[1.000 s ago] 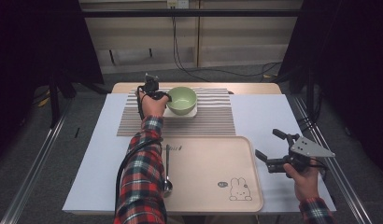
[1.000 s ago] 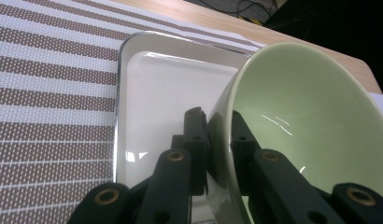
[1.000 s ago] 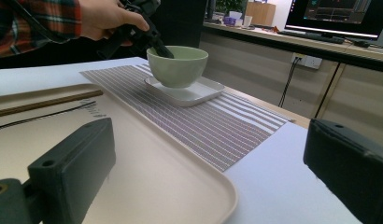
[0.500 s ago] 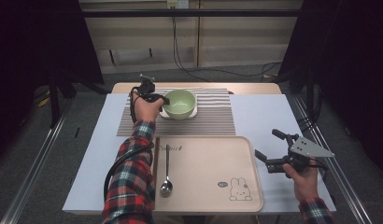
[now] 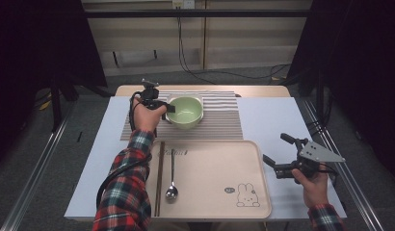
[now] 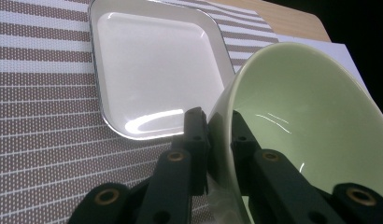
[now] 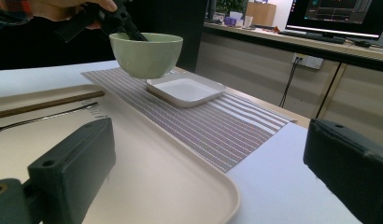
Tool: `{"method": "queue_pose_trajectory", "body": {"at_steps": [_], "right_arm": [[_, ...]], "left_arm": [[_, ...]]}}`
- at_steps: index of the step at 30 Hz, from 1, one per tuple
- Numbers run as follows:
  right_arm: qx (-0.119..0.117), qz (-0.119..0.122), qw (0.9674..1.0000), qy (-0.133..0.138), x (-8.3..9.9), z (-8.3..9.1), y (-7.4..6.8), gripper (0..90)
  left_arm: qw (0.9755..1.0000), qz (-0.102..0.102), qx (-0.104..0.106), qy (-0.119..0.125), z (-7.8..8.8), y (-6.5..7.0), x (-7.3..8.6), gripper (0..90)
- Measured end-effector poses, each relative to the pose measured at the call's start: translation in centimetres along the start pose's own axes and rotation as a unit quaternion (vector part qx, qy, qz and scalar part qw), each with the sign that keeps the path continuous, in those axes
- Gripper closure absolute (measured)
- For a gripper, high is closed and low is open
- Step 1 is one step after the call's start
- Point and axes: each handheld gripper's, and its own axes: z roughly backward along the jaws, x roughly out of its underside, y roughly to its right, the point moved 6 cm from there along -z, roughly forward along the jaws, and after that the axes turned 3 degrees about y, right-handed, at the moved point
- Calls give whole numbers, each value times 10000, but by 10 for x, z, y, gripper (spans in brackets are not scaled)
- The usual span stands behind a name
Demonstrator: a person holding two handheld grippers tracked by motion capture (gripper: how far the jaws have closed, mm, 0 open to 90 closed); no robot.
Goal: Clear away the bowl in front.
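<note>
Green bowl [image 5: 185,111] is up off the striped mat [image 5: 224,122] now, and I've got it pinched by its rim in my left gripper [image 6: 216,135], one jaw outside the wall, one inside, clamped tight on it. From the right gripper view the bowl [image 7: 146,54] hangs clear above the mat, just beside and a little over the small white square dish [image 7: 186,90], not touching it. In the left gripper view that dish [image 6: 154,70] sits flat on the mat behind the tilted bowl. My right gripper [image 5: 282,155] hovers near the tray's right edge, jaws spread wide with nothing between them. On the beige tray [image 5: 219,163] lie chopsticks [image 5: 159,178] and a spoon [image 5: 172,180], side by side.
</note>
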Motion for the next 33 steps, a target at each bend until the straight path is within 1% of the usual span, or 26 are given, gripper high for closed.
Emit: {"method": "queue_pose_trajectory", "body": {"at_steps": [1,3,4,5,8,11,13,15,16,17,18,19,20,21,23,25,26,27,28,29,30,31,32,33], "right_arm": [[2,-3,10000,-2,0,0,0,17],[11,-51,10000,-15,0,0,-1,17],[-1,-17,10000,-17,0,0,0,16],[7,-21,10000,-12,0,0,0,17],[-16,-41,10000,-40,1,0,-1,16],[-14,-48,10000,-33,1,0,-1,17],[-16,-47,10000,-34,1,0,-1,17],[-18,-56,10000,-32,1,0,-1,16],[-49,-39,10000,-31,1,0,-2,17],[-42,-13,10000,-37,1,0,-1,17],[-44,-38,10000,-35,1,0,-1,17],[-42,-10,10000,-28,1,0,-1,17],[-41,-9,10000,-25,1,0,-1,17],[-13,-43,10000,-21,0,0,-1,16],[-24,-27,10000,-22,0,0,-1,17],[-20,-48,10000,-31,1,0,-1,16],[-19,-48,10000,-36,1,0,-1,17],[-7,-62,10000,-17,0,0,-1,17],[-19,-44,10000,-23,0,0,-1,17],[-12,-15,10000,-8,0,0,-1,17],[-9,-45,10000,-5,0,0,-1,17],[-51,-27,10000,-32,1,0,-1,17],[-47,-33,10000,-32,1,0,-1,17],[-35,-24,10000,-36,1,0,-1,17]], "left_arm": [[10000,-62,-4,-45,1,0,2,818],[9999,-97,16,-85,3,2,5,818],[9998,-90,79,-129,4,3,6,818],[9998,-103,74,-140,4,4,8,818],[9995,-164,157,-206,6,6,12,819],[9994,-211,192,-216,8,8,15,819],[9994,-222,170,-180,8,9,16,819],[9991,-268,188,-258,10,9,18,819],[9992,-228,225,-259,10,10,20,819],[9988,-273,258,-303,11,9,21,819],[9990,-238,256,-289,11,11,22,819],[9991,-260,232,-256,11,11,22,819],[9986,-352,226,-323,13,12,24,818],[9989,-290,240,-286,12,14,25,819],[9985,-311,293,-331,13,16,27,818],[9978,-411,322,-397,14,17,29,819],[9978,-431,304,-405,14,18,30,818],[9979,-399,315,-395,14,19,31,818],[9974,-484,314,-442,14,19,32,819],[9977,-444,324,-394,14,20,33,818],[9971,-527,315,-444,15,20,34,818],[9975,-455,338,-416,14,22,35,818],[9969,-520,349,-474,15,22,36,818],[9968,-535,359,-471,15,23,38,818]]}}
